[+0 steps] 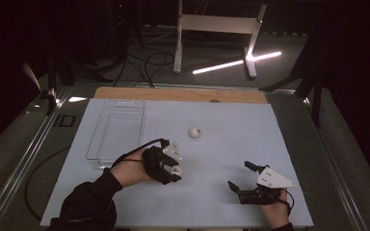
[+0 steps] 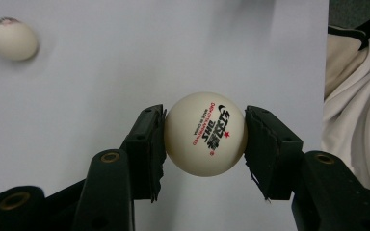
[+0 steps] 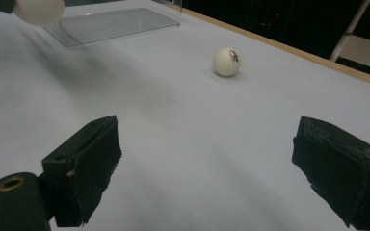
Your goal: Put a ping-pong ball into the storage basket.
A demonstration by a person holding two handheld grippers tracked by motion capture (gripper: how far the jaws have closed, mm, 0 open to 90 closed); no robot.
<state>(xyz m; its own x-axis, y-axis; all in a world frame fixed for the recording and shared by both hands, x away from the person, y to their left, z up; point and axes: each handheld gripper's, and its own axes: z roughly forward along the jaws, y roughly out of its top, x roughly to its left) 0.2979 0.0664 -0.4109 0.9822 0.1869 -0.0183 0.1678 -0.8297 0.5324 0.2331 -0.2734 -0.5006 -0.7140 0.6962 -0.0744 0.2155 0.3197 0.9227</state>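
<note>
A white ping-pong ball (image 2: 205, 134) with printed lettering is pinched between the two black pads of my left gripper (image 2: 205, 144), which is shut on it above the pale table sheet. From above, the left gripper (image 1: 173, 162) is left of centre, in a hand with a dark sleeve. A second white ball (image 1: 194, 132) lies loose on the sheet just beyond it, and also shows as a ball (image 2: 10, 38) and a ball (image 3: 227, 61) in the two gripper views. My right gripper (image 1: 239, 174) rests near the front right, jaws wide apart and empty; its pads (image 3: 84, 166) frame bare sheet.
A clear plastic tray (image 1: 118, 127) lies on the left part of the sheet, its near corner (image 3: 111, 24) visible from the right gripper. A wooden strip (image 1: 180, 94) runs along the table's far edge. Beyond are a white frame (image 1: 217, 24) and cables on the dark floor.
</note>
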